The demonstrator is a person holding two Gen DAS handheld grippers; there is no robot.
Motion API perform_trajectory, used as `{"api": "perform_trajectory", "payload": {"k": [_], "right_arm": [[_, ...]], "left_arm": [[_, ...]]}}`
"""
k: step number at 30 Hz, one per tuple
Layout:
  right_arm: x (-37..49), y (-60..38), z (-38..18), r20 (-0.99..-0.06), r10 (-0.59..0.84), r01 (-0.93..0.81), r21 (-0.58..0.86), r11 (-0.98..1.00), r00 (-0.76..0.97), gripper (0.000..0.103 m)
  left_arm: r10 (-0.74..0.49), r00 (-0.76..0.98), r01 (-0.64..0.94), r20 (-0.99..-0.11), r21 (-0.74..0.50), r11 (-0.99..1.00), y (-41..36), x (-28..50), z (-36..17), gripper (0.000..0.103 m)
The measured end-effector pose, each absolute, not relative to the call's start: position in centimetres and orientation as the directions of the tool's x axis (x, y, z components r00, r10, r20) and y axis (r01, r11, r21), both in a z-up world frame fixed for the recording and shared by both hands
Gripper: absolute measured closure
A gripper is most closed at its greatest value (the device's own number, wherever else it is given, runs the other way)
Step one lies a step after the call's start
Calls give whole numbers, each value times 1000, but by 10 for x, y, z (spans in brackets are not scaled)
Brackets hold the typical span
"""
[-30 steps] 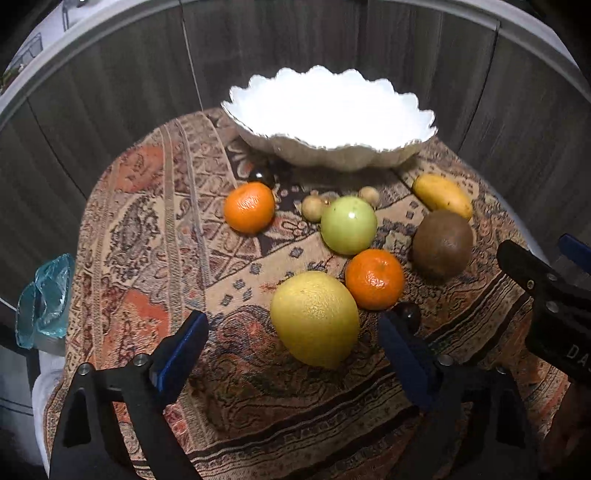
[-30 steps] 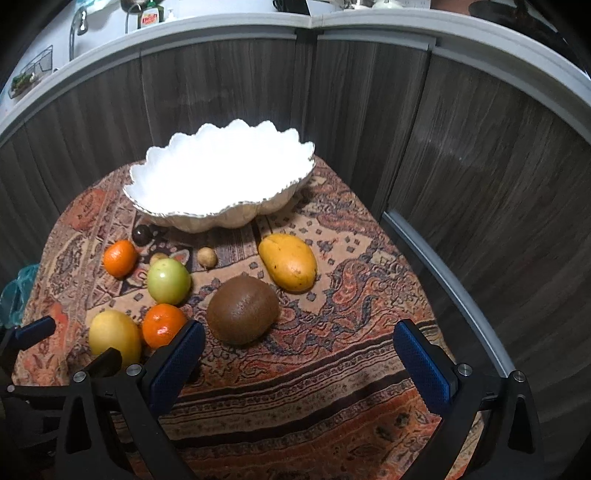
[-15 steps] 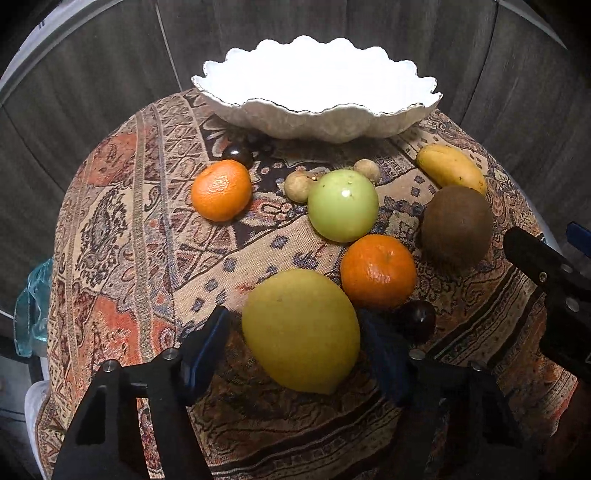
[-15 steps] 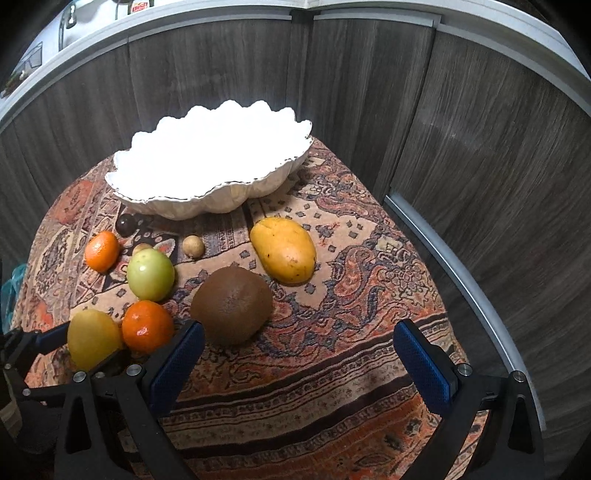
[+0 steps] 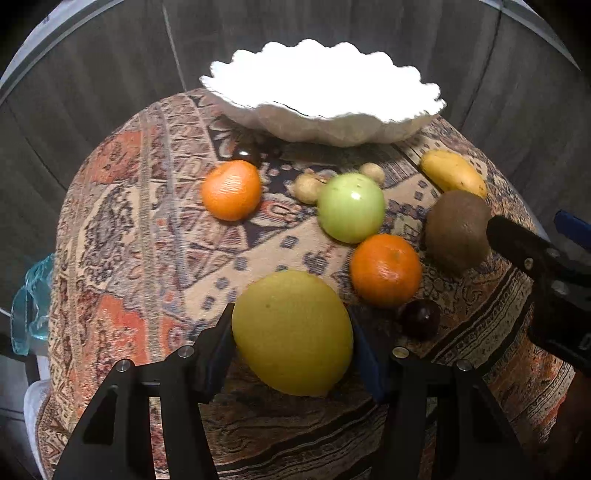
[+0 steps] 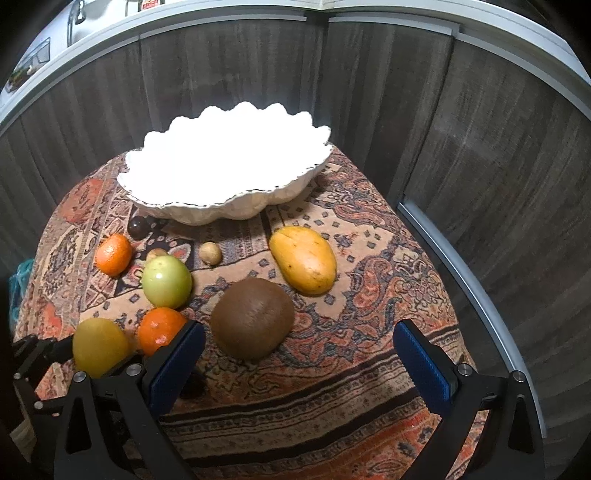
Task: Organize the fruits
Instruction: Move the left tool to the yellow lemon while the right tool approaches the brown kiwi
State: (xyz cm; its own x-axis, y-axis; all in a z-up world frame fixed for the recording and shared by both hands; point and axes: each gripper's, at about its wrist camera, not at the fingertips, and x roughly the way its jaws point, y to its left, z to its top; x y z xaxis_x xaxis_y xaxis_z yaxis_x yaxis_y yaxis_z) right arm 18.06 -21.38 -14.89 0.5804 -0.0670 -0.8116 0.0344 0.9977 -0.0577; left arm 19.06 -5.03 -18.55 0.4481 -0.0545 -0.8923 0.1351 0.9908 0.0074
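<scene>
Two tools: left tool (image 5: pixel 291 347) closing w/ yellow fruit (image 5: pixel 293 332) between pads, right tool (image 6: pixel 299 354) wide apart, cloth (image 6: pixel 332 406) bare below

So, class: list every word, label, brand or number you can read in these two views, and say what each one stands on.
Nothing reads in full.
White letters on the right gripper, at the left wrist view's right edge: cut off, unreadable.
Label on a small item on the counter behind the table: too small and blurred.
None on the fruit, the white bowl or the patterned cloth.

The white bowl (image 5: pixel 325 125) is overexposed inside, and the teal object (image 5: pixel 31 302) is cut off.
</scene>
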Motion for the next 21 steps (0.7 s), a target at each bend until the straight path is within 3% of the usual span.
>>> {"api": "perform_trajectory", "payload": {"k": [12,16,21], "right_arm": [[211,-197,-169,-837,-70,49,-52,997,543,1],[219,-194,-179,-849,-83,60,-61,996,521,7],[225,-193,-195,-878,-77,66,-52,996,472,23]], "left_arm": [[-26,481,63,-877,5,998,-20,204,-176,46],[-21,483,49,-875,3,999,-15,206,-177,46],[-18,483,43,-875,4,999,-13,207,-177,46]]}}
